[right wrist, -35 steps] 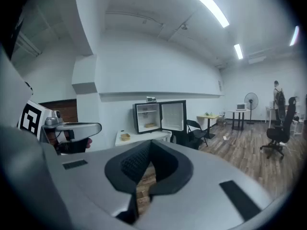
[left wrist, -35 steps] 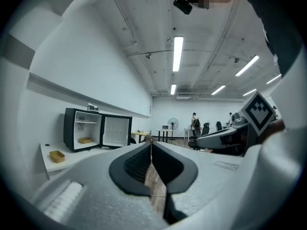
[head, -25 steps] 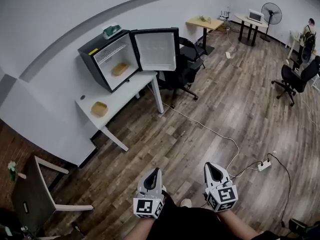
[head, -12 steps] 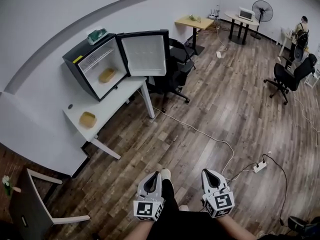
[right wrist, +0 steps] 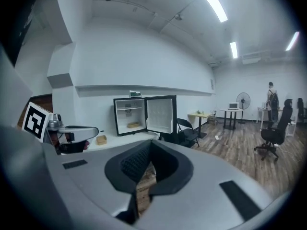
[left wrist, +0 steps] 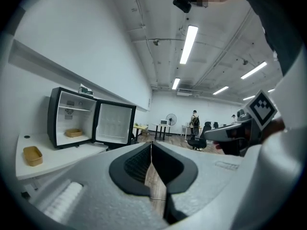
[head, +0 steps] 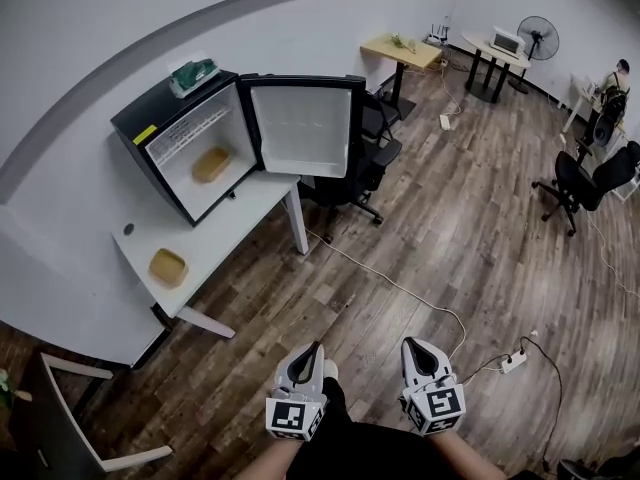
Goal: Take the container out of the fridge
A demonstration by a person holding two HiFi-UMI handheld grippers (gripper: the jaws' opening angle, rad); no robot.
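Two hand-held grippers are held low in front of the person, side by side and a little apart, above a wood-plank floor (head: 470, 218). The left hand-held gripper (head: 311, 350) is shown with its jaws pressed together, tip against tip, and nothing is pinched between them. The right hand-held gripper (head: 419, 345) is likewise closed tip to tip and carries nothing.

Well apart from both grippers, across the floor, a white tabletop (head: 235, 223) is set against a pale wall. A black mini fridge (head: 160, 108) is stood on this tabletop, and its door (head: 300, 128) is swung wide open to the right, so the white interior is exposed. The container (head: 210, 164), a shallow tan tub, is seen lying on the bottom level inside the fridge, near the middle. A matching container (head: 168, 266) is placed on the bare tabletop outside the fridge, on the side away from the door. A small green object (head: 193, 70) is laid on top of the fridge.

A black office chair (head: 370, 153) is parked just beside the open door. A white power strip (head: 513, 362) is seen on the floor near the right hand-held gripper. At the far end of the room a small wooden table (head: 403, 48), a standing fan (head: 538, 36) and a second office chair (head: 585, 173) can be made out, with a person (head: 612, 83) standing near that chair.
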